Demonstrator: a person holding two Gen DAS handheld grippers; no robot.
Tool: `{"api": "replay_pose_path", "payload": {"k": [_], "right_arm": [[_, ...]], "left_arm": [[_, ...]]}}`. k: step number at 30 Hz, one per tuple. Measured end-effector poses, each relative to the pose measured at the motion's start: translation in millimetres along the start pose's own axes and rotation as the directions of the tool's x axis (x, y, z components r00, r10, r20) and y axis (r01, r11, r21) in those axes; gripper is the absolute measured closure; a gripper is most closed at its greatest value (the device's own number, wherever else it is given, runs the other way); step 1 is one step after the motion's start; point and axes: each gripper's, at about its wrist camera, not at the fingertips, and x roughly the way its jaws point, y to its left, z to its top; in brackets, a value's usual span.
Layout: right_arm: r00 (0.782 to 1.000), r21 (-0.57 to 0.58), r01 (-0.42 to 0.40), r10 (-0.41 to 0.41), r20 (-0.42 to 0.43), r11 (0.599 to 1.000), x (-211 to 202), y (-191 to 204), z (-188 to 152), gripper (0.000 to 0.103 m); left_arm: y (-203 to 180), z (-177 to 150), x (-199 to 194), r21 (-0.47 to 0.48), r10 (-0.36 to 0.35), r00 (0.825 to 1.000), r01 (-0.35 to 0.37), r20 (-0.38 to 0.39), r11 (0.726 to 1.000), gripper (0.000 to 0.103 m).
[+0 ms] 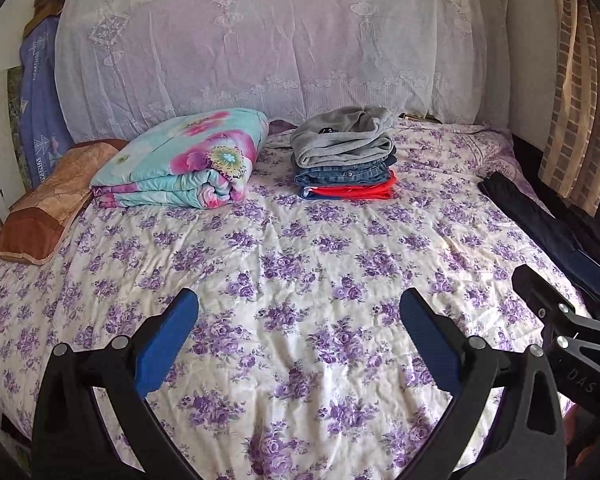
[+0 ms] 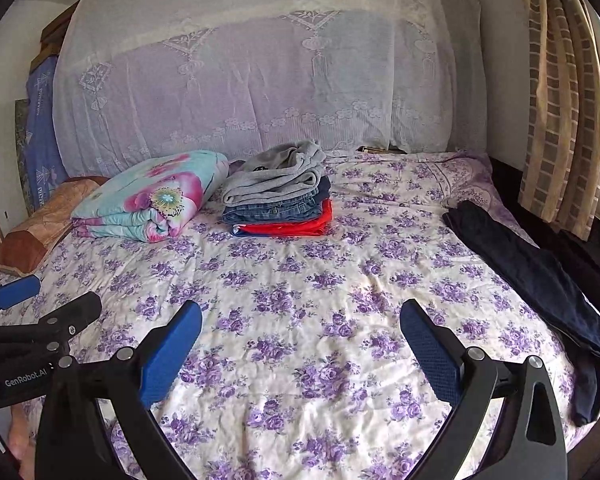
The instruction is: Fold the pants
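Pants point(image 2: 536, 292), dark navy, lie stretched along the right edge of the bed point(image 2: 300, 288), one end toward the far right corner and the other draped near the near right corner; neither gripper touches them. In the left wrist view the same garment shows only as a dark strip at the right edge.

Right gripper point(image 2: 300, 354) hovers over the near middle of the bed, its jaws spread wide with nothing between the blue pads point(image 2: 168, 356).

Left gripper point(image 1: 299, 344) hovers beside it over the near part of the bed, jaws likewise spread wide and holding nothing. Each gripper appears at the margin of the other's view.

Stack of folded clothes point(image 2: 278, 194) sits at the far middle of the bed, well apart from the pants: grey on top, denim beneath, red at the bottom.

Folded floral quilt point(image 2: 150, 200), turquoise and pink, lies just left of the stack.

Brown pillow point(image 2: 40, 226) rests at the far left edge, just beside the quilt.

White lace cloth point(image 2: 260, 80) covers the headboard along the far edge.

Checked curtain point(image 2: 560, 100) hangs beyond the far right corner.
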Motion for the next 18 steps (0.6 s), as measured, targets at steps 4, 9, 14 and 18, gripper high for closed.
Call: {"api": "replay_pose_path", "payload": {"k": [4, 9, 14, 18], "right_arm": [[1.000, -0.001, -0.002, 0.002, -0.002, 1.000, 0.3, 0.8, -0.1, 0.003], [1.000, 0.000, -0.005, 0.005, -0.006, 1.000, 1.8, -0.5, 0.8, 0.003], [1.000, -0.002, -0.008, 0.008, -0.006, 1.000, 2.2, -2.0, 1.1, 0.003], [1.000, -0.003, -0.008, 0.008, -0.005, 1.000, 1.7, -1.6, 1.1, 0.003]], "left_arm": [[-1.0, 1.0, -2.0, 0.003, 0.001, 1.000, -0.001, 0.007, 1.000, 0.005], [-1.4, 1.5, -3.7, 0.006, -0.001, 1.000, 0.001, 0.011, 1.000, 0.005], [-1.2, 1.9, -4.8, 0.005, 0.002, 1.000, -0.002, 0.011, 1.000, 0.005], [-2.2, 2.4, -5.5, 0.009, 0.001, 1.000, -0.001, 0.008, 1.000, 0.005]]}}
